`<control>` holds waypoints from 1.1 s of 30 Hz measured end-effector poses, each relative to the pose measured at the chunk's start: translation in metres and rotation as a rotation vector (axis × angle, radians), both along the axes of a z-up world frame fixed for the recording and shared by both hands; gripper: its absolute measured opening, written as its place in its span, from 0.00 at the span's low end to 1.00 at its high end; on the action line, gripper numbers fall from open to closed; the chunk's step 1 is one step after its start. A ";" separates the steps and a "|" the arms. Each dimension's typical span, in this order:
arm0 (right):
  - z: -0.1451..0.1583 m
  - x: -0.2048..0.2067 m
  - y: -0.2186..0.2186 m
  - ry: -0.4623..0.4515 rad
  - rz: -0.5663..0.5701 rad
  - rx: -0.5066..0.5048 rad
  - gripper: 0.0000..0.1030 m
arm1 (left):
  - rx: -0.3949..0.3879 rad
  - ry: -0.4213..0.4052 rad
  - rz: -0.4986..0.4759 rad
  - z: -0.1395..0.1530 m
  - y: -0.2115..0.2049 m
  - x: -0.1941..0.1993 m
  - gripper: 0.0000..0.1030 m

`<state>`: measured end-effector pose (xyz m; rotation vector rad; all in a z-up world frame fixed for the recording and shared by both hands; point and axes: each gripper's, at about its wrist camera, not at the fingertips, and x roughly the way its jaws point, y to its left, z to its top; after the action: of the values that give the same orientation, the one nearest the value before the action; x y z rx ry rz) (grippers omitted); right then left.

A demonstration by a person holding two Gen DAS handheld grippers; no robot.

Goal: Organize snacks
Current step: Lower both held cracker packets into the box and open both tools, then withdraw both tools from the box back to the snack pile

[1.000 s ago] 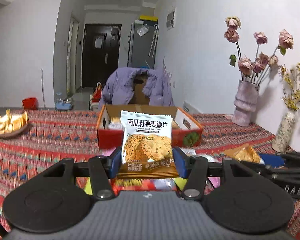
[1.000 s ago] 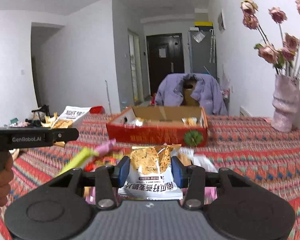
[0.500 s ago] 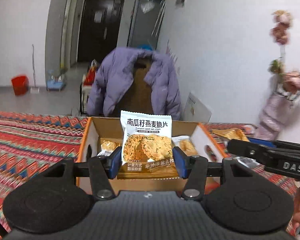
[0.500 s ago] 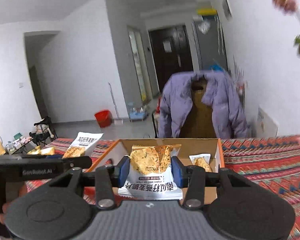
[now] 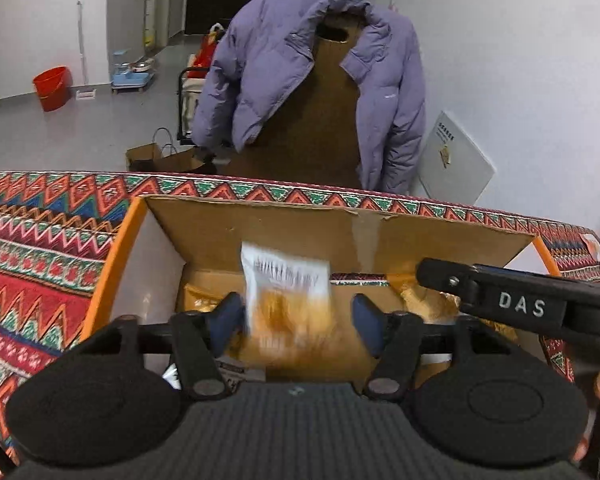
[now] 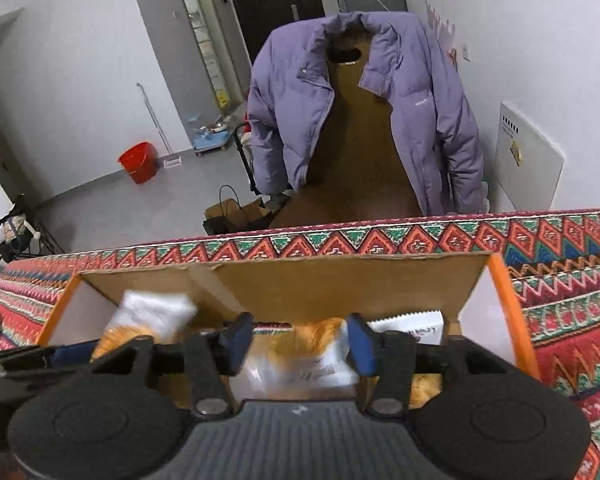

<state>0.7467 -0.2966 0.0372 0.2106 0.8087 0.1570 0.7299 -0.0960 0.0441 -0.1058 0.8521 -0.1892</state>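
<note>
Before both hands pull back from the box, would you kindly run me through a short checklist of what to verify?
1. Left tongs let go: ok; jaws have just been opening, with a gap at the right pad, and the blurred left packet seems to be dropping.
2. Right tongs let go: ok; jaws have just been opening, right packet loose between them.
3. Both packets over the cardboard box: ok.
4. Packets settled flat: cannot tell, both blurred.
5. Box fully on the patterned tablecloth: ok.
6. Clearance between the two tongs: cannot tell.

"DAS" on right gripper (image 5: 520,304); packet print prob. unreadable.
</note>
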 end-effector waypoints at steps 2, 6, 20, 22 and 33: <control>-0.003 0.002 0.002 -0.006 0.003 -0.012 0.57 | -0.013 -0.009 -0.011 0.001 0.003 -0.002 0.69; 0.004 -0.002 0.001 -0.024 0.004 -0.005 0.60 | -0.018 -0.029 -0.026 0.012 0.007 -0.006 0.69; 0.072 -0.110 -0.013 -0.096 0.056 -0.106 0.69 | 0.077 -0.127 -0.061 0.078 0.040 -0.102 0.74; 0.083 -0.135 -0.014 -0.117 0.073 -0.118 0.69 | 0.091 -0.152 -0.063 0.089 0.046 -0.127 0.75; 0.129 -0.264 -0.015 -0.217 0.124 -0.162 0.75 | 0.152 -0.240 -0.041 0.123 0.068 -0.248 0.77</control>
<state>0.4829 -0.3115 0.1663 -0.0100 0.6145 0.2256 0.4820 -0.0284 0.1667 0.0760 0.6275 -0.1713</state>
